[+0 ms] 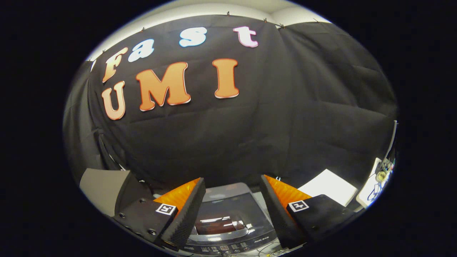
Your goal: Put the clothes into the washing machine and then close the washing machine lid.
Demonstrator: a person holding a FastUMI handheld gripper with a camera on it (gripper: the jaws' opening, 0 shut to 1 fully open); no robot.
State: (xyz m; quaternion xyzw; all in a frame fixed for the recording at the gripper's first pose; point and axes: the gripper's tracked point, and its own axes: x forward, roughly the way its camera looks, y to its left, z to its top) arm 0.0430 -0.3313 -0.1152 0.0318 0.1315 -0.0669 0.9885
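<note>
- the gripper point(232, 200) hung above the washing machine point(228, 217), fingers spread wide and holding nothing.
- the washing machine sat between and below the fingers, its dark glass lid point(223, 214) closed.
- something reddish showed through the lid.

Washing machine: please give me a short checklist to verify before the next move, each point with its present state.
1. Gripper holds nothing: ok. Its fingers are spread apart with no cloth between them.
2. Washing machine is in reach of the fingers: ok. It sits below, seen through the gap between them.
3. Washing machine lid is shut: ok, it appears to lie flat with its dark window reflecting light.
4. Clothes are inside the drum: cannot tell, the window shows something reddish but glare hides what it is.
5. Control panel is free of the fingers: ok.
</note>
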